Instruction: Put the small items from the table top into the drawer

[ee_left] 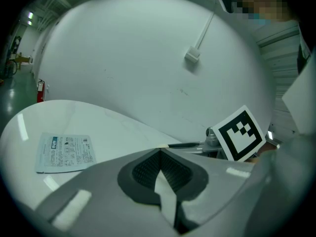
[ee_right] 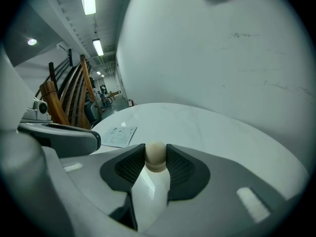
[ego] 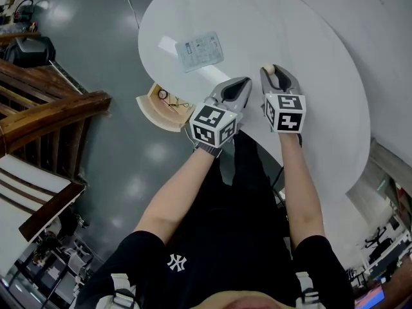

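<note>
My right gripper (ego: 275, 70) is shut on a small cream round item (ee_right: 156, 155), which is pinched between its dark pads just above the white table (ego: 302, 37). My left gripper (ego: 244, 83) hovers beside it, to its left, with its jaws shut and nothing between them (ee_left: 159, 153). A flat printed packet (ego: 199, 50) lies on the table ahead of both grippers, and it also shows in the left gripper view (ee_left: 64, 152). An open wooden drawer (ego: 152, 110) sticks out under the table's left edge. Some small dark bits lie inside it.
A white curved wall (ee_left: 148, 58) rises behind the table, with a cable and plug (ee_left: 192, 56) hanging on it. Wooden stair rails (ego: 45, 108) stand on the grey floor to the left. The person's legs are below the table's near edge.
</note>
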